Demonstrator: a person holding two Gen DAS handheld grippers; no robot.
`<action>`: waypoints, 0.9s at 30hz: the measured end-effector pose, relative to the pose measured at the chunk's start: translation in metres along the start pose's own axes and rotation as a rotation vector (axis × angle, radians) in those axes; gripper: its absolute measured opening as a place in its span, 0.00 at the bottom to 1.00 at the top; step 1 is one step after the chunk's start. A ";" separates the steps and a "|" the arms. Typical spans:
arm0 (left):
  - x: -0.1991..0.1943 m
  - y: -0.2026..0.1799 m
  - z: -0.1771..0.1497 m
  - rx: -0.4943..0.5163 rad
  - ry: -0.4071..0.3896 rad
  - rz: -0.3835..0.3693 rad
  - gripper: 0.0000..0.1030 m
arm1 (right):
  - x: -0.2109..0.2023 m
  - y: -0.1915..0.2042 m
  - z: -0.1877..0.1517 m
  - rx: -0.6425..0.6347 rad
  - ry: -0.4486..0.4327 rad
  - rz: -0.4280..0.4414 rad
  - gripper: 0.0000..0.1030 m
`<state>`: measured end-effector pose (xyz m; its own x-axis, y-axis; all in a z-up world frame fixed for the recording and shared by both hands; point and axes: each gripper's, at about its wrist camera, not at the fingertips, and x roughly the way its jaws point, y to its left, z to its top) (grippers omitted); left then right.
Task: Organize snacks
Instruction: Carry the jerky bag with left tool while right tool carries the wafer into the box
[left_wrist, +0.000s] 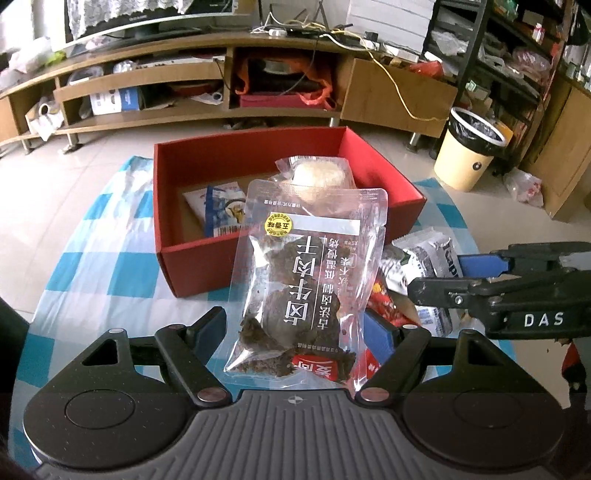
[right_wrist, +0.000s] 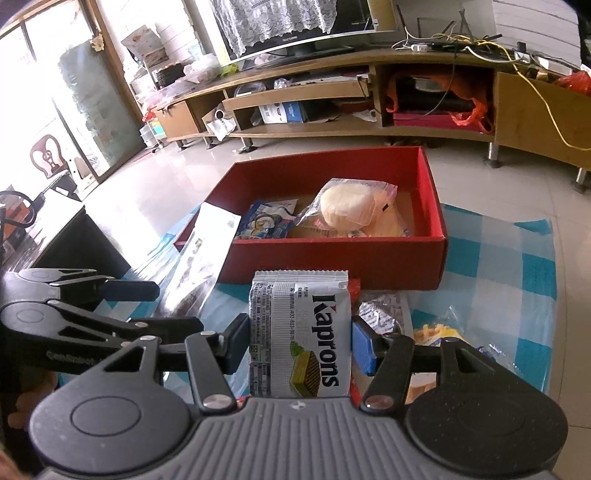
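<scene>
Red box (right_wrist: 332, 254): on the checked cloth (right_wrist: 498, 258), holding a blue packet (right_wrist: 264, 221) and a bagged bun (right_wrist: 347, 205).
Left gripper (left_wrist: 295, 328): clamped on a clear jerky pouch (left_wrist: 306, 273), upright before the box.
Right gripper (right_wrist: 299, 339): closed on a Kaprons wafer pack (right_wrist: 299, 332).

Snack pile (right_wrist: 384, 314) (labels unreadable) behind the wafer pack (right_wrist: 299, 332)

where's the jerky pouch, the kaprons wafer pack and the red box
jerky pouch (left_wrist: 295, 288): left wrist view, printed front
Kaprons wafer pack (right_wrist: 301, 332): right wrist view, front label
red box (right_wrist: 332, 258): right wrist view, near outer wall
</scene>
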<state>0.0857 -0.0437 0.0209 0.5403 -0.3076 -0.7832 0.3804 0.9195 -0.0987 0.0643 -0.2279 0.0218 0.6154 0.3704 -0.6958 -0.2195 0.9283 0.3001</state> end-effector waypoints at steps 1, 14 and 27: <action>0.001 0.000 0.001 -0.003 -0.001 -0.002 0.81 | 0.001 0.000 0.000 -0.001 0.000 -0.002 0.55; 0.004 -0.002 0.007 -0.011 -0.011 -0.012 0.81 | 0.005 0.000 0.003 0.007 0.008 -0.016 0.55; 0.007 -0.001 0.015 -0.024 -0.022 -0.021 0.82 | 0.007 -0.001 0.006 0.024 0.004 -0.023 0.55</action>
<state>0.1001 -0.0507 0.0243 0.5490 -0.3315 -0.7673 0.3733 0.9186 -0.1297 0.0731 -0.2268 0.0205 0.6168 0.3490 -0.7056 -0.1871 0.9356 0.2992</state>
